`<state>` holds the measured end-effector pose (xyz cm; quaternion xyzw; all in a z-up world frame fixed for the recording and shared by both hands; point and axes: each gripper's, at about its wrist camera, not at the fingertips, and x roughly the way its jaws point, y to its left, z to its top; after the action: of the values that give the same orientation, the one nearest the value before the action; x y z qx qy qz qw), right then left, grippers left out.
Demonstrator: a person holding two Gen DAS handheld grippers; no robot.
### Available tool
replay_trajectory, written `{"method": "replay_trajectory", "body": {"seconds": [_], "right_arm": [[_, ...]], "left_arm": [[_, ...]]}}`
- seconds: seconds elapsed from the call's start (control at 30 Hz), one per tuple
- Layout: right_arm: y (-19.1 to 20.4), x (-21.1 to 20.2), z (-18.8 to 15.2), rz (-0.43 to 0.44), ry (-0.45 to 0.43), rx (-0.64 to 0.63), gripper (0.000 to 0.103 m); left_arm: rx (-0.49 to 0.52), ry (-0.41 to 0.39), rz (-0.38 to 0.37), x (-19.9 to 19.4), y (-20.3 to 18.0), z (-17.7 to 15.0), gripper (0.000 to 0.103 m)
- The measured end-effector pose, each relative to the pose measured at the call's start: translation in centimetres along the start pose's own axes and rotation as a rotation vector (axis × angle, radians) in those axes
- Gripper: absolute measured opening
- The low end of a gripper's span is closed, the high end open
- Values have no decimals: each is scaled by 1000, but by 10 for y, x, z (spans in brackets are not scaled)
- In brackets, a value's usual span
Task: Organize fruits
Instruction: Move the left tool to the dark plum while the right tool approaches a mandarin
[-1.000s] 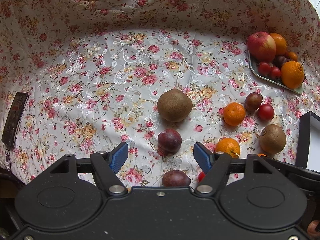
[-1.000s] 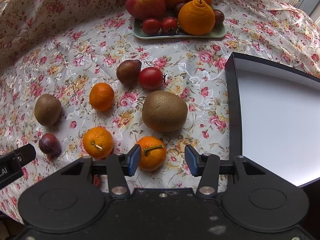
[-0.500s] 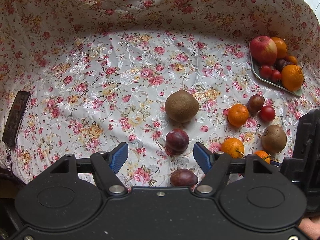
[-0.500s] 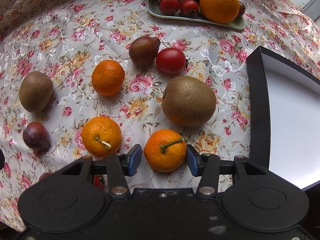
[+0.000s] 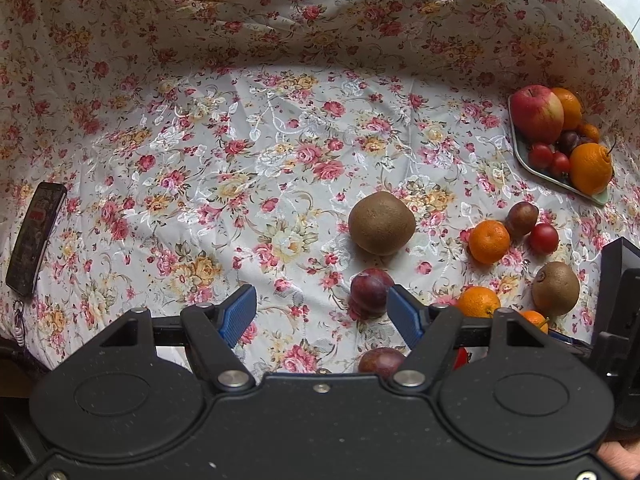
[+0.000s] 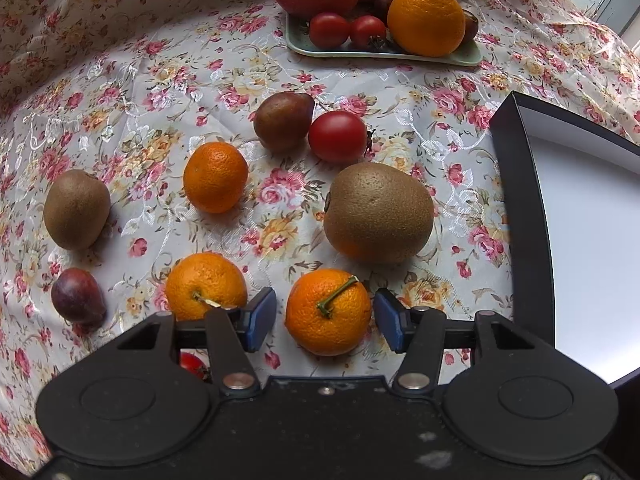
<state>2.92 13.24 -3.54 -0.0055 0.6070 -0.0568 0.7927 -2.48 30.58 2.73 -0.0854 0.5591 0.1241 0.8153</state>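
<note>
Your stemmed orange (image 6: 328, 312) lies loose on the flowered tabletop (image 6: 160, 80), kiwi (image 6: 378, 212) just behind, other fruit scattered leftward.

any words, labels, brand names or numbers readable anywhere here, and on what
None can be read.
The dark flat device at the cloth's left edge carries a red patch and small markings, too blurred to read.
The fruits, green tray and black-rimmed box show no text.
</note>
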Motion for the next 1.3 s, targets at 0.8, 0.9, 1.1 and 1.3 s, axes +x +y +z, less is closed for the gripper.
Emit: {"method": "replay_trajectory", "body": {"seconds": [0.8,0.9,1.1,1.3], "right_arm": [[-17,4,8,64,78,77,56],[-25,3,9,91,85,93,51],[-29,4,10,120,97,114,47],[-29,5,11,126,109,134,46]], "left_arm": [[2,-76,-24,21,7,8,73],[-2,-65,-34,27,2,8,73],[27,-17,-48,45,-14,1,73],[42,57,-60,66,-27,-7,73]]}}
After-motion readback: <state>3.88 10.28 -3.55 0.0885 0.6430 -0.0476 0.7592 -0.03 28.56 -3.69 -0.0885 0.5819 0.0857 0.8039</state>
